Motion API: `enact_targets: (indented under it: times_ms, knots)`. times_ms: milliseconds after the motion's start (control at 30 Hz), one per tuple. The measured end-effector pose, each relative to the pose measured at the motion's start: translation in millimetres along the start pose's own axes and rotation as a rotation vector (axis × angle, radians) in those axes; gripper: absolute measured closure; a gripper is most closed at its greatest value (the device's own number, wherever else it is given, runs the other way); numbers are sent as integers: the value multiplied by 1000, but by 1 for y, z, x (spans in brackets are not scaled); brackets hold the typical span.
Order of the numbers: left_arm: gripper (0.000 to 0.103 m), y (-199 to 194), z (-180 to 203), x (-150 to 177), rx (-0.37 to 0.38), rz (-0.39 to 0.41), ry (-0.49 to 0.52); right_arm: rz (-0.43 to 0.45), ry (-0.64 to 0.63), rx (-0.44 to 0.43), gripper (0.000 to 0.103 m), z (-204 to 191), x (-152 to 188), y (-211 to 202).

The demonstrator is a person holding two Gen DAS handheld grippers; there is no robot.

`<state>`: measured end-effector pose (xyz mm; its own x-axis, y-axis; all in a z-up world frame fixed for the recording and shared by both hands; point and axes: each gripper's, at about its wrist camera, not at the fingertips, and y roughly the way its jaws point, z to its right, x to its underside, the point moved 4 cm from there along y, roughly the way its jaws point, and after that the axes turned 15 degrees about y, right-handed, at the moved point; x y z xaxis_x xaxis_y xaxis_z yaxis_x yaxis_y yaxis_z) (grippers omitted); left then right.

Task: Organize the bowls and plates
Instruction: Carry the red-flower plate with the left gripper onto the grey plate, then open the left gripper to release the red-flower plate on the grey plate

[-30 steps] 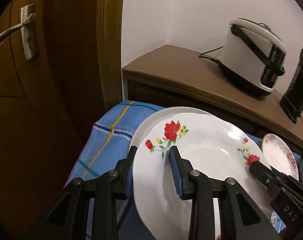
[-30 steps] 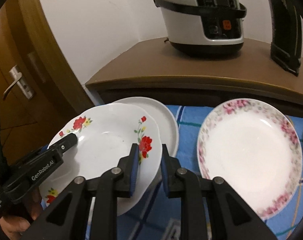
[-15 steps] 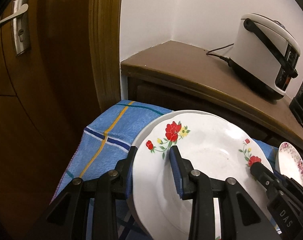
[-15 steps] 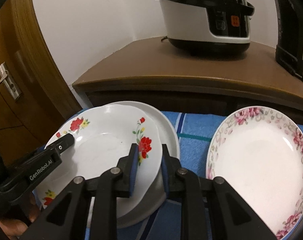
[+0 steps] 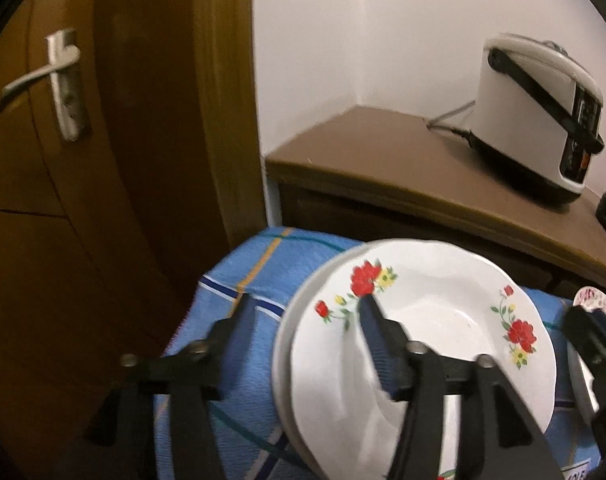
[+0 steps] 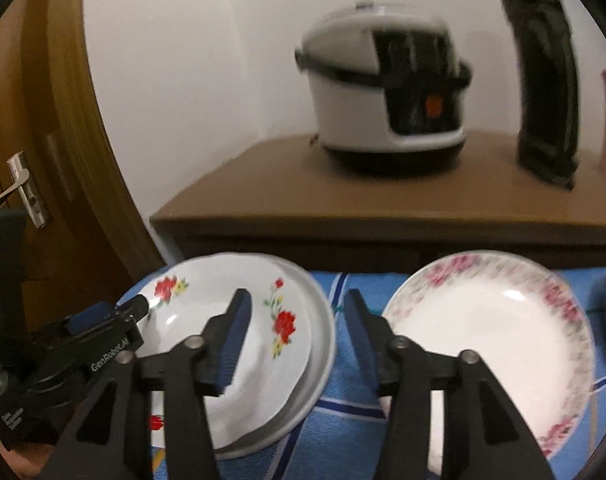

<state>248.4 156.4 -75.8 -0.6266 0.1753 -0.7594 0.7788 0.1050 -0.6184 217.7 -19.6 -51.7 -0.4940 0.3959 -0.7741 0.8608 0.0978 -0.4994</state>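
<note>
A white plate with red flowers (image 5: 435, 320) (image 6: 199, 304) lies on top of a plain white plate (image 5: 299, 304) (image 6: 321, 328) on the blue checked cloth (image 5: 243, 280) (image 6: 343, 432). My left gripper (image 5: 305, 312) is open, its jaws astride the left rim of the stack. It also shows in the right wrist view (image 6: 103, 320). My right gripper (image 6: 297, 308) is open and empty, astride the stack's right rim. A pink-flowered plate (image 6: 491, 344) (image 5: 595, 300) lies to the right.
Behind the cloth is a brown cabinet (image 5: 403, 168) (image 6: 383, 200) with a white rice cooker (image 5: 539, 116) (image 6: 387, 92) and a black appliance (image 6: 543, 80). A wooden door with a metal handle (image 5: 51, 76) stands at the left.
Both grippers have opened and let go of the red-flowered plate, which now rests on the plain white plate. Both views are slightly blurred from motion.
</note>
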Motion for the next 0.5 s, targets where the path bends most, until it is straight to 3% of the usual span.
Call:
enact_targets:
  times_ms: [167, 500]
  knots:
    - [34, -12, -10, -3, -96, 71, -5, 8, 17, 10, 47, 3, 5, -8]
    - [34, -31, 1, 7, -110, 71, -21, 45, 5, 29, 47, 32, 13, -58]
